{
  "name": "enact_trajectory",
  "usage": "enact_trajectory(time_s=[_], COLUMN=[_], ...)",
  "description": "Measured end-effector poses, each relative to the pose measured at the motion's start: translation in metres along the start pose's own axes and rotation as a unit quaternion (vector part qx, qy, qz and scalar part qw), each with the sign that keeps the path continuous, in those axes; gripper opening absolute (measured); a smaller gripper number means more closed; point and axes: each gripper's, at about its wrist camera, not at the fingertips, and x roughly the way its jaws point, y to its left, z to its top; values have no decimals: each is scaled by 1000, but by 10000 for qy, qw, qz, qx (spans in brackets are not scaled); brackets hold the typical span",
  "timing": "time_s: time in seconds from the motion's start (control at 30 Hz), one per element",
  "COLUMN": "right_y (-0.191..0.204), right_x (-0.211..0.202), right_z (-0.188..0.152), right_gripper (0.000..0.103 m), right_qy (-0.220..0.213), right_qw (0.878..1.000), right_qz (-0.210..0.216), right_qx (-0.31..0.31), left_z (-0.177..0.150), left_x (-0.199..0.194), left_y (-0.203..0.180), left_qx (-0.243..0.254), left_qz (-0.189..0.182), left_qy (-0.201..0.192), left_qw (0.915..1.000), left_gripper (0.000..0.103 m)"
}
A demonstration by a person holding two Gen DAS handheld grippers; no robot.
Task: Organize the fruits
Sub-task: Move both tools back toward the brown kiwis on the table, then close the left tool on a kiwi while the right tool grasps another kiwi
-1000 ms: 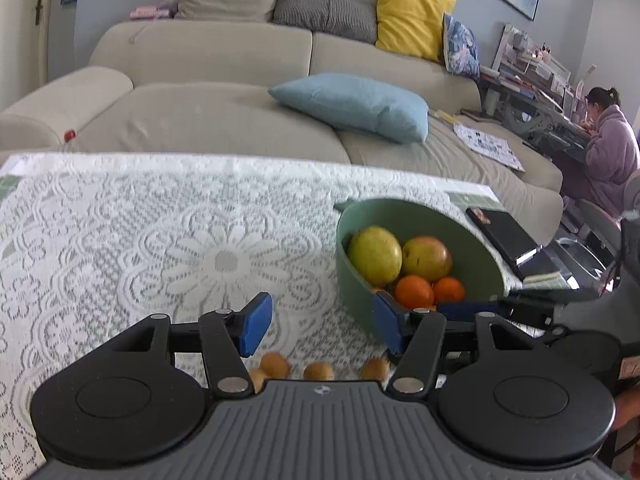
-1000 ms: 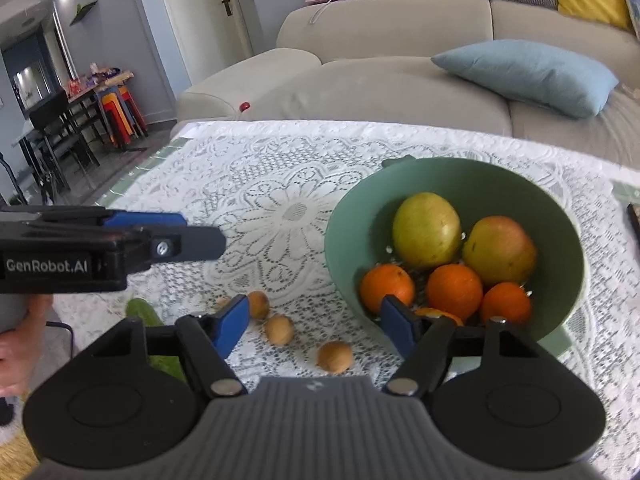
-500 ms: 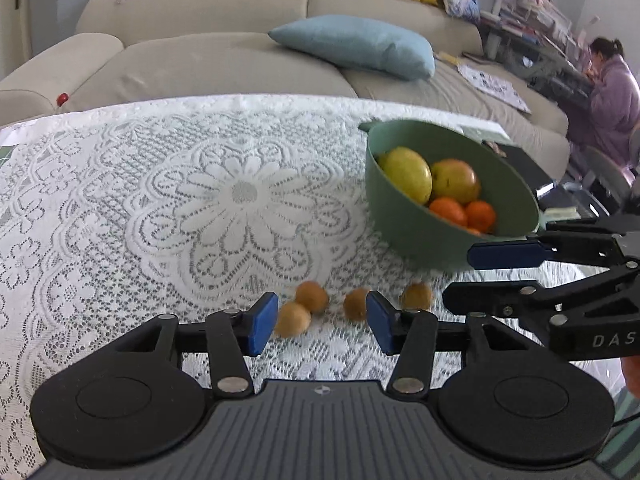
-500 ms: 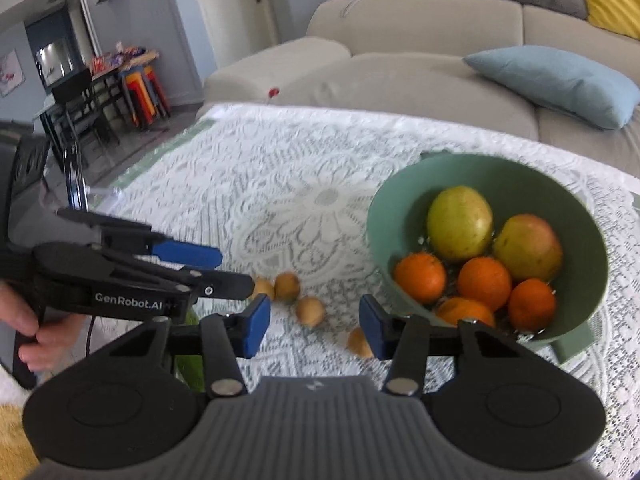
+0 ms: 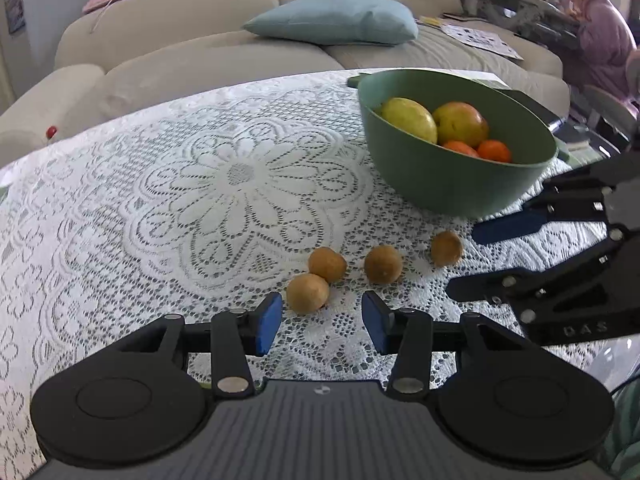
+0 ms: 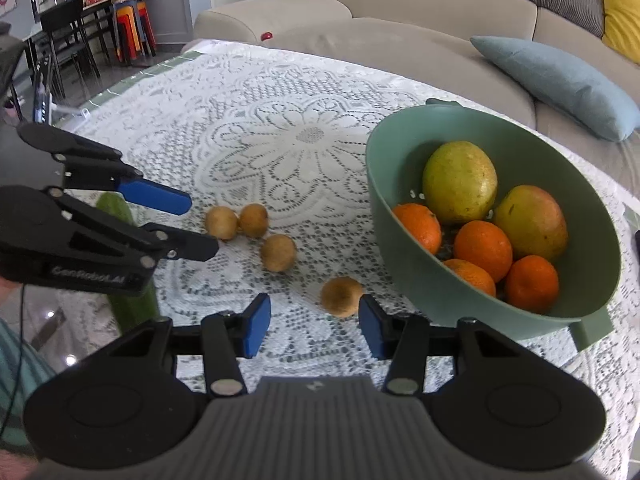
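Left wrist view: the left hand-held gripper (image 5: 320, 322), jaws closing with nothing yet between them, points down at the nearest small brown fruit (image 5: 307, 293) by the tabletop's (image 5: 120, 208) near edge. The right hand-held gripper (image 6: 310, 326), parted and empty, frames another brown fruit (image 6: 341, 296); both fruits presumably belong in the green bowl (image 6: 404, 268) toward the right edge

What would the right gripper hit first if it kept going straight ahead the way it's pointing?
Probably the nearest small brown fruit, lying on the lace tablecloth just ahead of the right gripper and toward its right finger; depth is uncertain.
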Motion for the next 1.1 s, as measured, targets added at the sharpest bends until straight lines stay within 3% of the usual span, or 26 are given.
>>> enact_trajectory(time_s=[0.37, 0.67, 0.9, 1.1], right_y=[-10, -4, -6, -5], right_x=[12, 17, 24, 23], right_z=[2, 2, -1, 0], right_gripper=[32, 31, 30, 29], right_qy=[57, 48, 170, 182], right_qw=[9999, 9999, 9998, 9997], right_qz=[-52, -136, -144, -158], right_qx=[133, -35, 13, -8], left_z=[-2, 1, 3, 3], left_x=[12, 24, 30, 30], left_y=[1, 6, 11, 12], left_qx=[27, -140, -361, -459], left_qz=[96, 143, 205, 181], left_qy=[141, 174, 174, 148], left_qw=[9999, 9996, 9990, 9987], left_gripper=[48, 45, 34, 32])
